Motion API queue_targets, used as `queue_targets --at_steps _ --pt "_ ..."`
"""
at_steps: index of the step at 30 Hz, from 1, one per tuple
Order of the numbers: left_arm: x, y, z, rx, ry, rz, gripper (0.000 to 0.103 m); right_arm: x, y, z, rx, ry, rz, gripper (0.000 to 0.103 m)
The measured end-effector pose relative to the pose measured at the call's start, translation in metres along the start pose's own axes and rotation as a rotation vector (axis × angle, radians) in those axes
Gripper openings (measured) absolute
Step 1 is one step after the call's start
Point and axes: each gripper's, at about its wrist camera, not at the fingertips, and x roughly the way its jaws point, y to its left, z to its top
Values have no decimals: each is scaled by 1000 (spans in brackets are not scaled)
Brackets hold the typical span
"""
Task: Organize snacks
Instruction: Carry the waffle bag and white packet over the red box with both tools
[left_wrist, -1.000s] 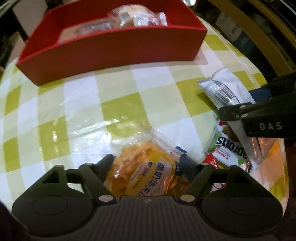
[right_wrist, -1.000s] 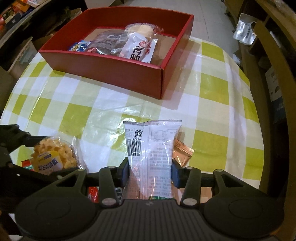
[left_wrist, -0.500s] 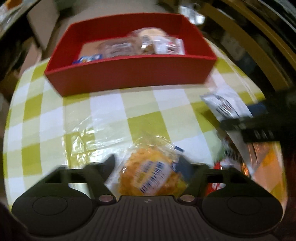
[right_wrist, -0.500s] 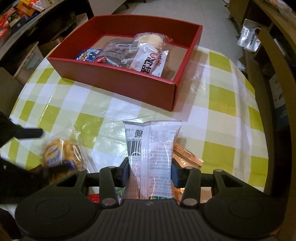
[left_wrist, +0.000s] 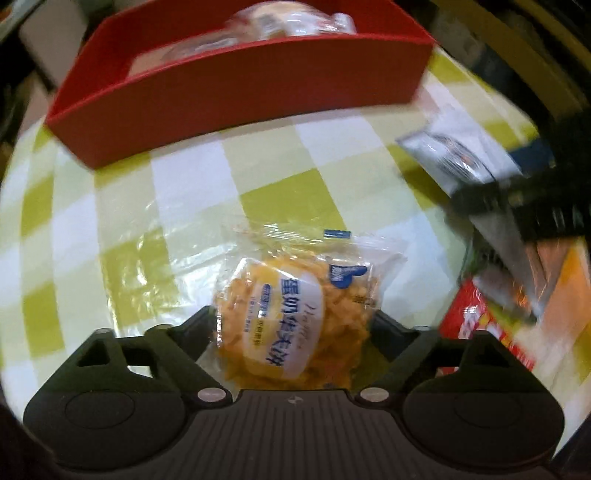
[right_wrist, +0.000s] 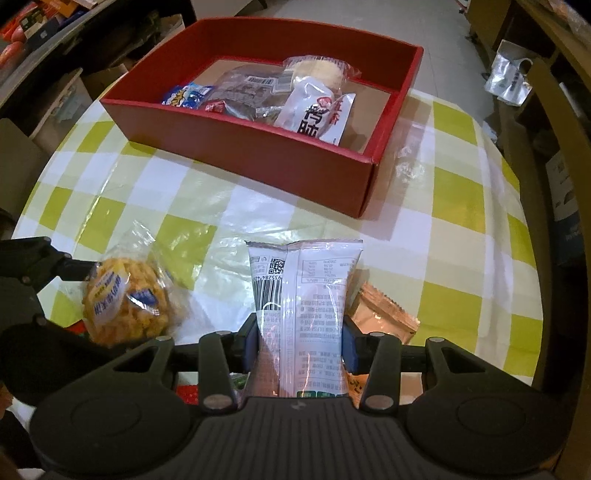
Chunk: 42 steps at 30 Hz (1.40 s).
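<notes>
A clear packet of yellow waffle snack (left_wrist: 295, 317) sits low over the checked tablecloth between the fingers of my left gripper (left_wrist: 293, 319). Its jaws are closing around the packet, and the pads stand right at its sides without clearly squeezing it. In the right wrist view the same yellow packet (right_wrist: 125, 299) shows at the left. My right gripper (right_wrist: 299, 343) is shut on a white packet with a barcode (right_wrist: 303, 295), held just above the table. The red box (right_wrist: 258, 162) stands beyond, with several snack packets (right_wrist: 314, 110) inside.
A copper foil packet (right_wrist: 384, 314) lies on the cloth under the white packet. A red snack packet (left_wrist: 480, 325) lies right of the left gripper. The tablecloth (right_wrist: 458, 192) ends at a rounded edge, with a wooden chair (right_wrist: 554, 147) on the right.
The left jaws spread wider around the yellow packet and are now narrowing again; the left view rose, then came back down close to the table. The right gripper keeps its hold on the white packet.
</notes>
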Motion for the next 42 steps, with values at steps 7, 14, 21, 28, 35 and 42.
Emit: queue_targets --at_steps 7,14,21,28,35,42 --pt "-13 8 0 -52 -21 41 82 -8 0 0 -2 -20 -7 52" --pt "-42 10 9 -109 -101 13 82 -21 3 5 0 -66 0 52" --pt "-53 14 26 -141 -135 36 82 -33 11 14 -12 -108 -24 52" --pt "-69 21 44 -181 -189 39 82 -47 14 30 -7 -171 -43 52" --pt "-82 29 71 -211 -257 80 82 -53 11 59 30 -230 -51 52" --pt "-79 43 99 -252 -291 89 82 -42 4 85 50 -254 -79 52"
